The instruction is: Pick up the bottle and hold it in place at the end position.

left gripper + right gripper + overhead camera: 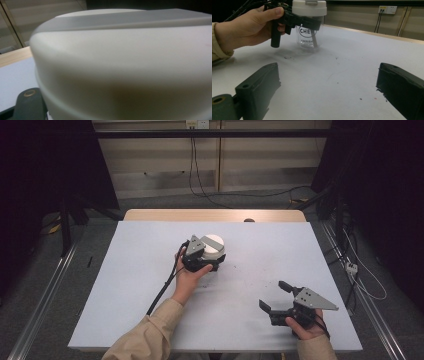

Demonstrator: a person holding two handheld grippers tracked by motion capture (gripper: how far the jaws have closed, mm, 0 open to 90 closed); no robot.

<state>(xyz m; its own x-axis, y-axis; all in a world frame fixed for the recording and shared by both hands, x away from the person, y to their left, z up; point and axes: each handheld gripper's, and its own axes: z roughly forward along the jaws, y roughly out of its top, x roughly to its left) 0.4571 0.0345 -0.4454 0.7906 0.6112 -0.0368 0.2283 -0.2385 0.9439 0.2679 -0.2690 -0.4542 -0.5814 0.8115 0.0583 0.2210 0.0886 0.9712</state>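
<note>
Left tongs [209,256] clasp the jar's [308,37] white lid [214,241], probably to unscrew it. Right tongs [278,296] rest wide open on the near-right worktop [125,285], unengaged.

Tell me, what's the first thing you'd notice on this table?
Probably the clear cup with its white lid, standing near the middle of the white table, with the left gripper right up against it. Then the right gripper near the table's front right corner, its black jaws wide apart with nothing between them.
</note>
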